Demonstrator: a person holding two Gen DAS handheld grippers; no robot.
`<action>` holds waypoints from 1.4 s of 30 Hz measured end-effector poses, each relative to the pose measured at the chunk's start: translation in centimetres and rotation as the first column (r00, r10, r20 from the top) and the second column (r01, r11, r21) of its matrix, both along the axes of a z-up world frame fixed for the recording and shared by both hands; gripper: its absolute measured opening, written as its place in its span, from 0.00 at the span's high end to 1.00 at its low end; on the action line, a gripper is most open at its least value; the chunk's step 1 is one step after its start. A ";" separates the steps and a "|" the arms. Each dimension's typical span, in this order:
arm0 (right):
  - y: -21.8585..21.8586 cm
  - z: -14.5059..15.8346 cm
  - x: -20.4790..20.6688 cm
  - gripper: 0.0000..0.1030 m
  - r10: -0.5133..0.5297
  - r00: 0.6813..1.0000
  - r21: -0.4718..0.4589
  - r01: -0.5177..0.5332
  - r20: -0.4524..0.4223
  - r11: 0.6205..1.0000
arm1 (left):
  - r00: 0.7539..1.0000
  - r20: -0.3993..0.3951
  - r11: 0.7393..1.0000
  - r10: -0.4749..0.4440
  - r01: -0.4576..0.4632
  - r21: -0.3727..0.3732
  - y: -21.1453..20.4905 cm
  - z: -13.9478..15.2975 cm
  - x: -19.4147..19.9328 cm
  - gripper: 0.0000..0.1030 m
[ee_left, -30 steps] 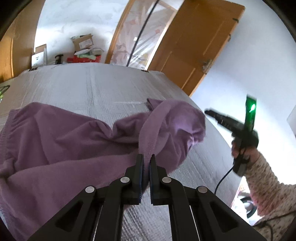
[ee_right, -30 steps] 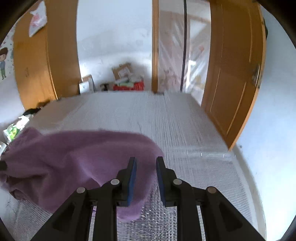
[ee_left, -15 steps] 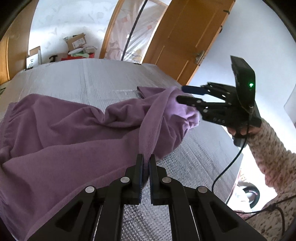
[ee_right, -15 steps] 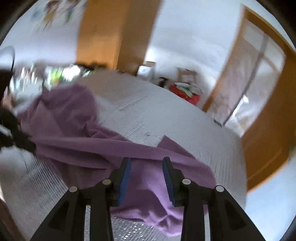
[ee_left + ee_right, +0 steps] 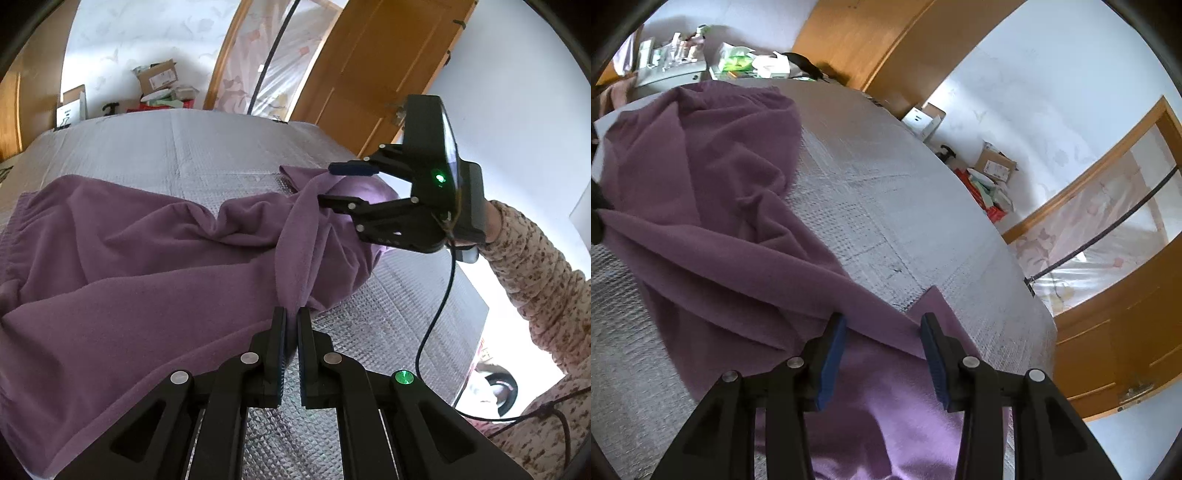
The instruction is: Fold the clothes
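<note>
Here the left gripper (image 5: 291,314) is closed tight, pinching a fold of the purple garment (image 5: 147,266) between its pads. From that pinch the cloth rises in a taut ridge toward the right gripper (image 5: 334,184), whose jaws have just been opening and now stand wide, with a raised fold of the garment lying between the blue pads but not pressed by them. In the right wrist view that gripper (image 5: 882,332) straddles the same folded edge. The rest of the garment spreads away from the left gripper in loose wrinkles across the silver quilted counter (image 5: 192,147). A hand in a speckled sleeve (image 5: 535,258) carries the right gripper. Beyond the counter's far edge stand cardboard boxes (image 5: 157,75) and a wooden door (image 5: 384,66).
</note>
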State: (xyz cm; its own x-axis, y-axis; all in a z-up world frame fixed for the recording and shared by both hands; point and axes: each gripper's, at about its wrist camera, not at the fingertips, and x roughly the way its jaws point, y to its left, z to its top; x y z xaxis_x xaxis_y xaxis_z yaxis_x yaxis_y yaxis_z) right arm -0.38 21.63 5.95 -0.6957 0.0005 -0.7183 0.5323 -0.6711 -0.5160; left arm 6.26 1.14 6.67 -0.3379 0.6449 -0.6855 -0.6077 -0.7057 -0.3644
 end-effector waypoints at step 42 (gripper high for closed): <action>2.8 8.5 15.7 0.98 -0.196 0.953 -0.291 0.125 -0.232 0.948 | 0.988 -0.003 0.984 0.151 -0.151 0.092 -3.1 1.6 0.6 0.95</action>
